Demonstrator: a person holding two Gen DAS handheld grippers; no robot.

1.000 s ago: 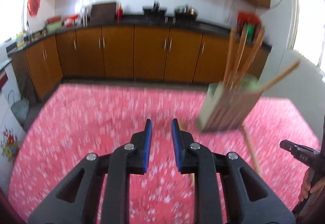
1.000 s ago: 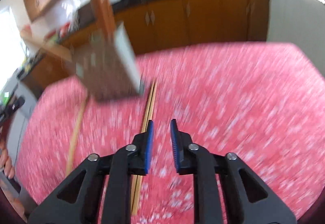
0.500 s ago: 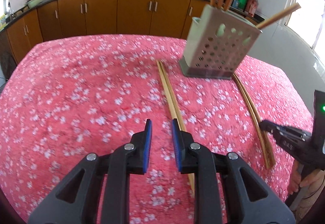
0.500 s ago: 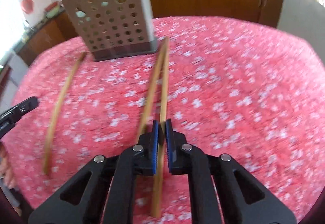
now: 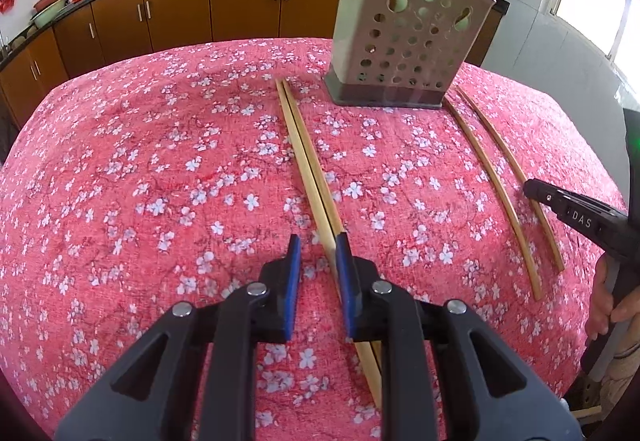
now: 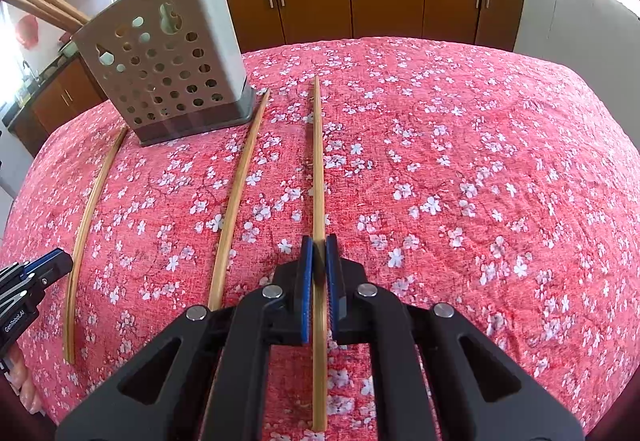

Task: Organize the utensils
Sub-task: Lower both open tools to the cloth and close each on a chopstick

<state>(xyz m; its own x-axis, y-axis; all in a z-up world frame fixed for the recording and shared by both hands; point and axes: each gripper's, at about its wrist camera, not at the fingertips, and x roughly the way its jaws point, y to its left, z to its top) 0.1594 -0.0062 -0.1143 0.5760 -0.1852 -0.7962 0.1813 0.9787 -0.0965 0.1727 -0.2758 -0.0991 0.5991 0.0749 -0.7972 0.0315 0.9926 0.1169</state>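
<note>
Four chopsticks lie loose on the floral-clothed bench (image 5: pixel 132 169) near the perforated utensil holder (image 6: pixel 168 69); the right gripper (image 6: pixel 319 261) has its jaws clamped on one chopstick (image 6: pixel 318 161), likely ready to lift and tip into the holder. The left gripper (image 5: pixel 318 273), jaws slightly apart and empty, hovers beside a touching pair of chopsticks (image 5: pixel 304 153).

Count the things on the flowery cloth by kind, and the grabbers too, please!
chopsticks outside the holder: 4
holder: 1
grippers, left gripper and right gripper: 2
Total: 7
</note>
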